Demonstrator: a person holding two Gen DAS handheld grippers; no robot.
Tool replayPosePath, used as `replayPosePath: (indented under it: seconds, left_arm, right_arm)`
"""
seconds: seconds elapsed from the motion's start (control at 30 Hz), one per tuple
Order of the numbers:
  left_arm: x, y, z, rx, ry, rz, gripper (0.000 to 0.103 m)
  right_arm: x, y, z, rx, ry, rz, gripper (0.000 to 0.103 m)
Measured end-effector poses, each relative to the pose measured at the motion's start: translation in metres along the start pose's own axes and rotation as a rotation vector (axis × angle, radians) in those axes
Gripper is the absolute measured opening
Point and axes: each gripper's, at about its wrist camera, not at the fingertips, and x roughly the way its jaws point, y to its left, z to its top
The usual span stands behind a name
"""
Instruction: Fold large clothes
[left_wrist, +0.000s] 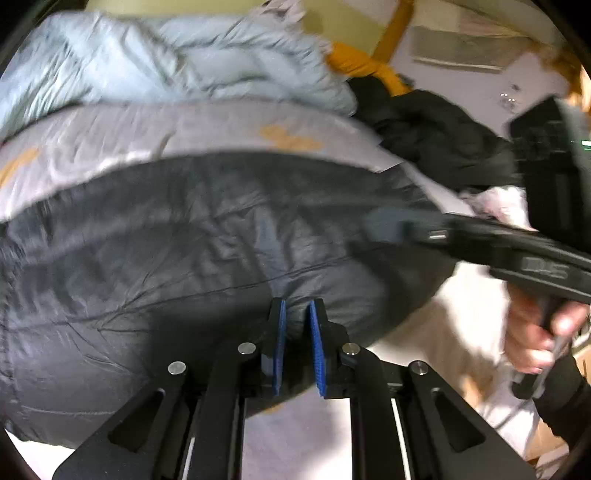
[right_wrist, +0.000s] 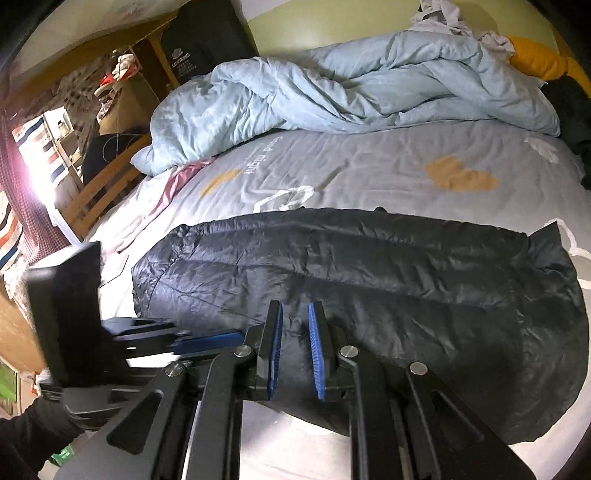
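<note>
The dark puffy jacket (right_wrist: 369, 295) lies across the near part of the bed (right_wrist: 369, 162), on a grey sheet printed with yellow shapes, already doubled into a long band running left to right. Each gripper stands at the jacket's near edge. In the left wrist view, the left gripper (left_wrist: 295, 314) has its jaws nearly together with a ridge of the dark fabric bulging between the blue pads, so it looks to be pinching the near hem. In the right wrist view, the right gripper (right_wrist: 295, 317) shows its jaws narrowly parted over the jacket, but whether the pads actually bite the cloth cannot be told. Farther back a pale blue duvet (right_wrist: 332, 85) is heaped, with an orange cloth (right_wrist: 539, 59) at the far right.

The step in hand seems to be taking up the near edge for another fold. The next move would call for both corners raised together and carried across evenly, so the slippery padding does not slide askew.
</note>
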Motion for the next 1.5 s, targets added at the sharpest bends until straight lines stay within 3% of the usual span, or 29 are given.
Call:
replayPosePath:
  seconds: [0.23, 0.37, 0.53, 0.63, 0.9, 1.0, 1.13, 1.23, 1.4, 1.5]
  left_arm:
    - [0.03, 0.015, -0.011, -0.066, 0.026, 0.003, 0.014]
    - [0.027, 0.017, -0.019, -0.075, 0.015, -0.008, 0.014]
    - [0.029, 0.029, -0.021, -0.137, 0.034, -0.049, 0.014]
    - [0.03, 0.033, -0.022, -0.155, 0.034, -0.062, 0.014]
    - [0.028, 0.029, -0.025, -0.132, 0.03, -0.047, 0.014]
    - [0.029, 0.026, -0.025, -0.12, 0.032, -0.043, 0.014]
    - [0.03, 0.025, -0.023, -0.118, 0.029, -0.049, 0.014]
    - [0.03, 0.024, -0.023, -0.112, 0.028, -0.043, 0.014]
    - [0.029, 0.02, -0.023, -0.102, 0.025, -0.029, 0.014]
    - [0.028, 0.02, -0.024, -0.109, 0.02, -0.032, 0.014]
  right_arm:
    - [0.023, 0.006, -0.008, 0.0, 0.092, 0.046, 0.016]
    - [0.05, 0.014, -0.014, -0.013, 0.159, -0.028, 0.011]
    - [0.092, 0.001, -0.009, 0.049, 0.22, -0.04, 0.005]
    - [0.109, -0.008, 0.007, 0.11, 0.219, -0.026, 0.003]
    - [0.147, -0.022, 0.073, 0.173, 0.152, -0.154, 0.0]
    - [0.157, -0.024, 0.085, 0.164, 0.165, -0.209, 0.0]
    - [0.137, -0.021, 0.079, 0.151, 0.148, -0.159, 0.0]
    - [0.095, -0.019, 0.063, 0.139, 0.104, -0.11, 0.0]
    - [0.012, -0.015, 0.014, 0.112, 0.005, -0.095, 0.0]
    - [-0.03, -0.028, -0.021, 0.171, -0.059, -0.09, 0.001]
